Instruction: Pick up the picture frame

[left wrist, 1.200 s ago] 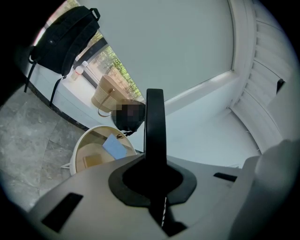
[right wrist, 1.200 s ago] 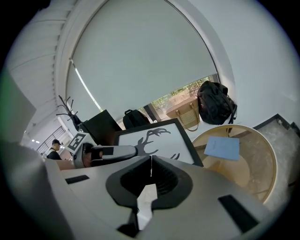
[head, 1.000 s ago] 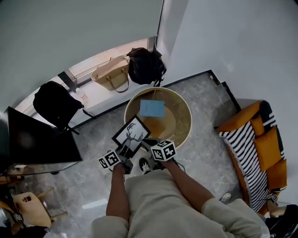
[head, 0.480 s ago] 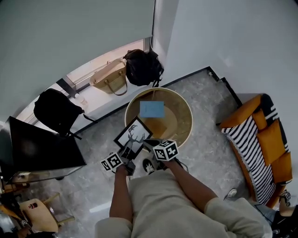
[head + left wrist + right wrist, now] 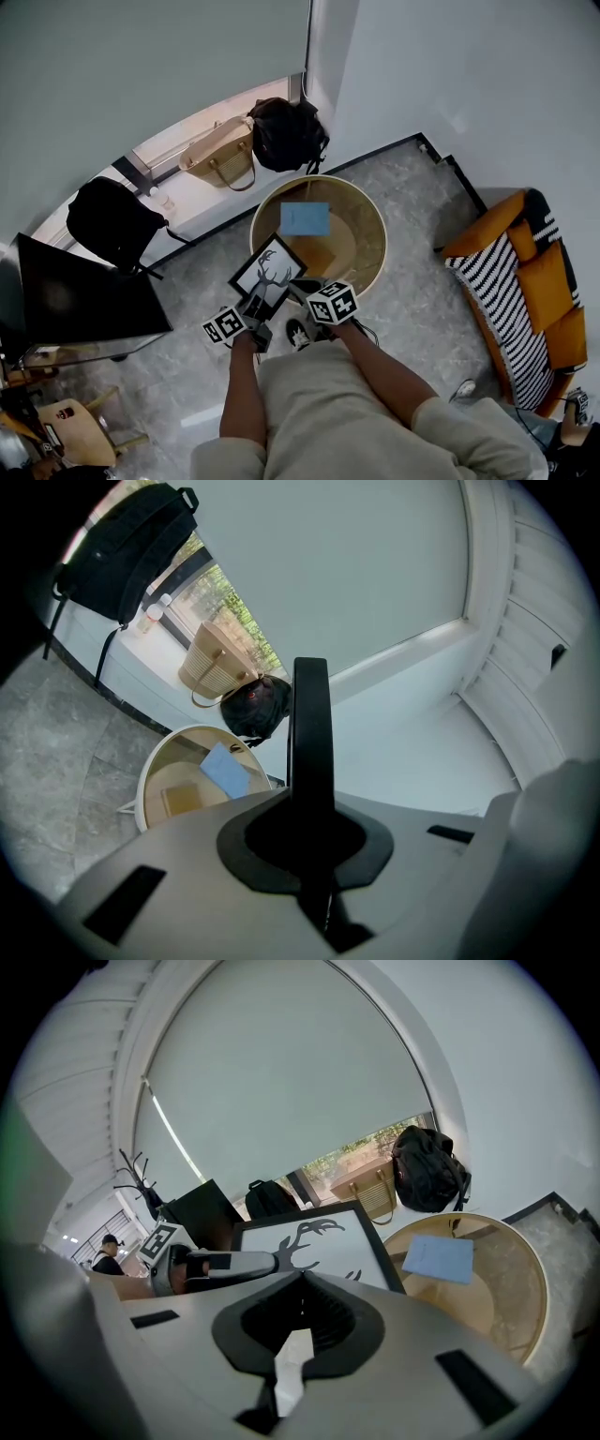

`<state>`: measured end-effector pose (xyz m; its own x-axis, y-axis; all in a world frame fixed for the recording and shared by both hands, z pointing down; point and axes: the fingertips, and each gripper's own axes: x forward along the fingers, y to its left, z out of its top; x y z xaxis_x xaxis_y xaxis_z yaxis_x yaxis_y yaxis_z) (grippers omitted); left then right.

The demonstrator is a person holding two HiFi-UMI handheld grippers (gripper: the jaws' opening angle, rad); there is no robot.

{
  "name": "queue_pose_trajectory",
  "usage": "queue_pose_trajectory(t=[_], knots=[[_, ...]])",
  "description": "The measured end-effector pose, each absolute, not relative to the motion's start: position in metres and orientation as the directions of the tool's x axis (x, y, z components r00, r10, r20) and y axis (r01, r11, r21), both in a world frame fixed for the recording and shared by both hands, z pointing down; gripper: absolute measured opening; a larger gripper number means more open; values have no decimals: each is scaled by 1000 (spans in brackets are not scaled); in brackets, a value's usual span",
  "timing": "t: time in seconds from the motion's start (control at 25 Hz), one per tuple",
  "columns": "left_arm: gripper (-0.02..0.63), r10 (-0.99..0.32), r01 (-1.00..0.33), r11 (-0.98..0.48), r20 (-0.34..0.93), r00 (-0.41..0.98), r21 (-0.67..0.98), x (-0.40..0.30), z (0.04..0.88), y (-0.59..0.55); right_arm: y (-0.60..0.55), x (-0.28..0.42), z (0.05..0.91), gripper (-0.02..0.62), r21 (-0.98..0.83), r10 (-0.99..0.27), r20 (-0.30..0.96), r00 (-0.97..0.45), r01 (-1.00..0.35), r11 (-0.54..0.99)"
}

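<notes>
Closest to the person, the left tool (image 5: 251, 307) is clenched on the near lower corner of the picture frame (image 5: 267, 272); its own view shows the frame edge-on, standing upright in the slot. Just to its right, the right tool (image 5: 302, 291) has its jaws drawn together on nothing. It points at the frame's face from beside the lower right edge, so the left hand alone carries it. The frame slants up and away, held in the air over the near rim of the round surface (image 5: 375, 234), apparently clear of it. A blue sheet (image 5: 305, 217) lies farther back on the surface.
</notes>
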<state>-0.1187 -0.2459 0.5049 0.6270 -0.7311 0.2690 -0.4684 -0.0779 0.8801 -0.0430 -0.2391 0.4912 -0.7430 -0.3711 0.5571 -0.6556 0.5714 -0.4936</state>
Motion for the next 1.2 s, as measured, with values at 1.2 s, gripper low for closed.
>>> queue_pose_trajectory(t=[1.2], knots=[[26,-736,-496,-47,307,604,867,-124,513,-238,-230,-38,497,32,-534,-331,559,-760,-636,558]])
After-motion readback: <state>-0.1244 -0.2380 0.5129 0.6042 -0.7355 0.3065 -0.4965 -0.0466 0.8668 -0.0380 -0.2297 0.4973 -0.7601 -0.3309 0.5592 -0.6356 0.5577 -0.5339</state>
